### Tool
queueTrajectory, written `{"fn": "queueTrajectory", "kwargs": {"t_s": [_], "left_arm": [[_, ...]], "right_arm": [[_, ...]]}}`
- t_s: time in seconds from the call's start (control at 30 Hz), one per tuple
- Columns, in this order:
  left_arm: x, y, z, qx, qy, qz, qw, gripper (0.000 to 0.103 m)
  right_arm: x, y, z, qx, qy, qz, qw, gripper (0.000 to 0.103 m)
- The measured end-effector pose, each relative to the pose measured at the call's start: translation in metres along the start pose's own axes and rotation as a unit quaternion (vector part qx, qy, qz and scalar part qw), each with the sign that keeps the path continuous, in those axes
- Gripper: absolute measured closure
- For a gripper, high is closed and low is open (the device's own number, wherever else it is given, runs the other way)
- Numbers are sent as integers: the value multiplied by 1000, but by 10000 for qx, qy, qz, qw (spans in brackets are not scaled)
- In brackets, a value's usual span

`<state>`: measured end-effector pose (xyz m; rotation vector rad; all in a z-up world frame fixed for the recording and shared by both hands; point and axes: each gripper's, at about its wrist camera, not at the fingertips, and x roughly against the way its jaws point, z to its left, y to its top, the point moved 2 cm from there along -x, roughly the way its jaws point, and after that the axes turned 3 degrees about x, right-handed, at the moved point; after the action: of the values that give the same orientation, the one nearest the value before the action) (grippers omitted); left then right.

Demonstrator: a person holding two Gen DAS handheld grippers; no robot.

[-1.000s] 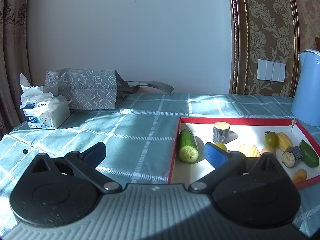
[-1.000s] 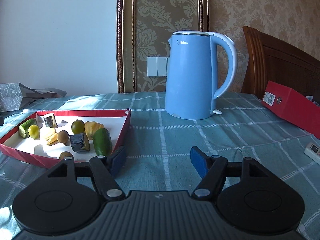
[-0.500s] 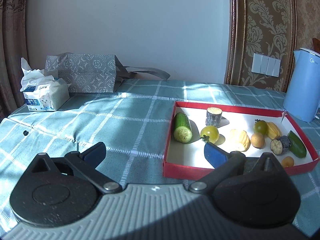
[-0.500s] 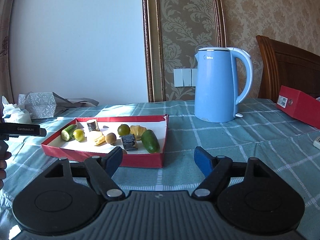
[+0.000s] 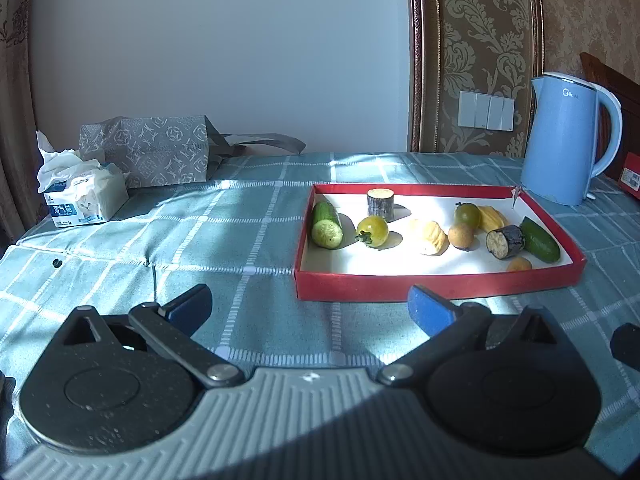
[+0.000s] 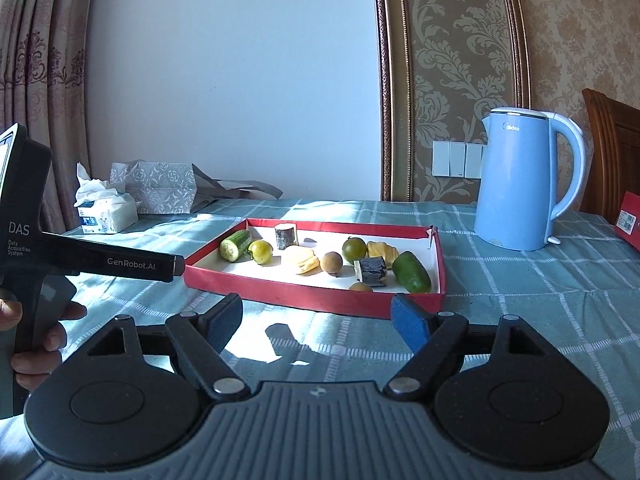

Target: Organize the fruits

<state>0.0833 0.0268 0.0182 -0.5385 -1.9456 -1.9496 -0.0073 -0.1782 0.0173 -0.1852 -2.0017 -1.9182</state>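
Both tongs — left tongs (image 5: 308,304), right tongs (image 6: 318,316) — gape empty (near red tray (image 6: 312,292))

Bare desk (image 5: 224,240) lies left of the tray (image 5: 436,292); the kettle (image 6: 520,184) stands near its far right corner.

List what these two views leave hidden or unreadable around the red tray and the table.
- Small orange fruit: left view, lower part hidden by the red tray front wall.
- Red box: right view, cut off by the picture's edge.
- Tissue pack print: left view, too small to read.
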Motion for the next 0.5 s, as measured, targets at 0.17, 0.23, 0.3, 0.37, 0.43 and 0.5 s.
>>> {"fn": "queueTrajectory", "kwargs": {"t_s": [0.17, 0.23, 0.3, 0.37, 0.43, 0.5], "left_arm": [[9, -9, -7, -104, -8, 32, 9999, 0], [12, -11, -8, -104, -1, 46, 9999, 0], [14, -13, -10, -113, -33, 42, 9999, 0], [17, -14, -11, -118, -71, 41, 9999, 0], [19, -14, -12, -104, -124, 33, 9999, 0], [21, -14, -12, -59, -203, 35, 9998, 0]], "right_arm": [[6, -3, 10, 153, 24, 31, 9999, 22], [9, -4, 13, 190, 44, 41, 9998, 22], [12, -5, 14, 237, 33, 48, 9997, 22], [15, -5, 14, 233, 11, 37, 9997, 22], [17, -6, 13, 219, 12, 41, 9998, 22], [18, -7, 13, 221, 4, 41, 9997, 22]]}}
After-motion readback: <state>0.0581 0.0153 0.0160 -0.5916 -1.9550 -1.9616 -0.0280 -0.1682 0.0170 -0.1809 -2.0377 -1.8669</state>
